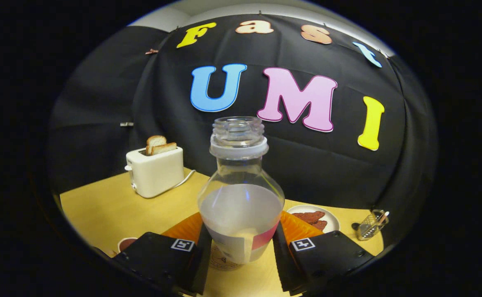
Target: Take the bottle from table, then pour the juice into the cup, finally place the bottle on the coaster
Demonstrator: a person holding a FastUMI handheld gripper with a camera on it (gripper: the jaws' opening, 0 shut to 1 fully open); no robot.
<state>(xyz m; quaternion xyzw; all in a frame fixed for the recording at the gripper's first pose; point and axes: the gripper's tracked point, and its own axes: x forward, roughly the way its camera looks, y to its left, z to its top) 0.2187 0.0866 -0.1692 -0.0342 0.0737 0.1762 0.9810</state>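
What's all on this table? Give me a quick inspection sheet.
Surface: yellow table.
Job's things: open, capless bottle, upright, part full; orange coaster behind it; cup near the left finger.
Clutter: white toaster with toast; plate of reddish food; small metal holder.
Claw: claw shut on the bottle, both fingers pressing its sides.
Cables: toaster cord.
Surroundings: black cloth wall.

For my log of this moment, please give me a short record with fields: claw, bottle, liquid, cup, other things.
claw: claw shut on the bottle
bottle: clear plastic bottle, upright, no cap
liquid: pale, cloudy, filling the lower part
cup: small cup beside the left finger, dark inside
other things: white toaster with bread, white plate of reddish food, yellow table
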